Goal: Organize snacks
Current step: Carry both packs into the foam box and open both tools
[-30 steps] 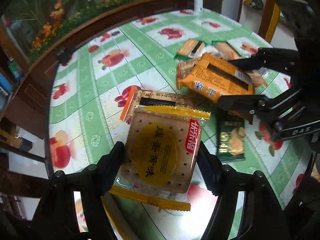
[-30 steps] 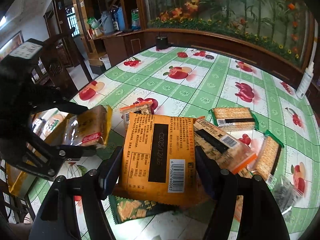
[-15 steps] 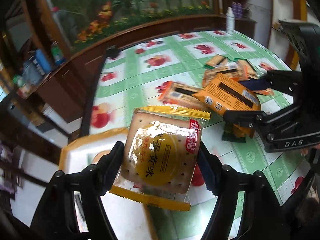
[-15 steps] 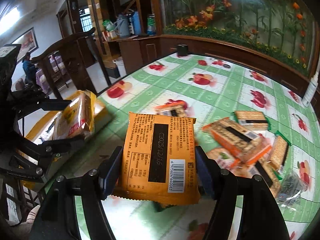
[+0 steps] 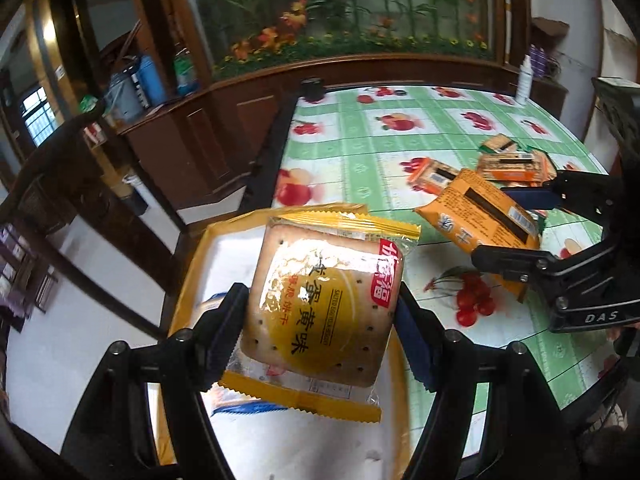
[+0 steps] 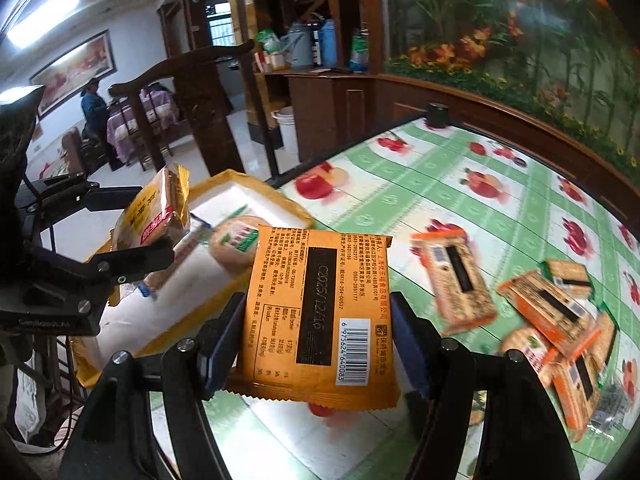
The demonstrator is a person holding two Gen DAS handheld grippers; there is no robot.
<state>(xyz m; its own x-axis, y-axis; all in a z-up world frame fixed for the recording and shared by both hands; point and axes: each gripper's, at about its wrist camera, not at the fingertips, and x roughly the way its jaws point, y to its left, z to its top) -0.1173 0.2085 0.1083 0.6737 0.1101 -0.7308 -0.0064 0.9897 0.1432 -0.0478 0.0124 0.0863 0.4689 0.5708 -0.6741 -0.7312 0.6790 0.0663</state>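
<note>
The left tongs [image 5: 320, 320] are clamped on a yellow cracker pack [image 5: 324, 304], front face up, held in the air over a yellow-rimmed white tray [image 5: 200, 264] that sits off the left edge of the table [image 5: 400, 152]. The right tongs [image 6: 316, 324] are clamped on an orange snack pack [image 6: 320, 312], its printed back and barcode toward the camera, held above the table's near left part, close to the tray.

Only the right wrist view shows what lies in the tray: a round biscuit pack [image 6: 234, 248] and a blue-trimmed wrapper [image 6: 192, 236] beside it, with white floor of the tray open nearer the camera. That view also shows the loose heap of orange and green snack packs [image 6: 560, 320] on the right of the table, one orange-trimmed pack [image 6: 456, 280] lying apart from it toward the middle. The left wrist view hides most of the tray behind its own pack, but it shows the far side of the table: a white bottle [image 5: 525, 80] near the far right edge and a small dark cup [image 5: 313, 89] at the far left corner, with bare fruit-print cloth between.

The two tongs hang near each other, not touching. A dark wooden chair back [image 6: 180, 68] stands just left of the tray.
</note>
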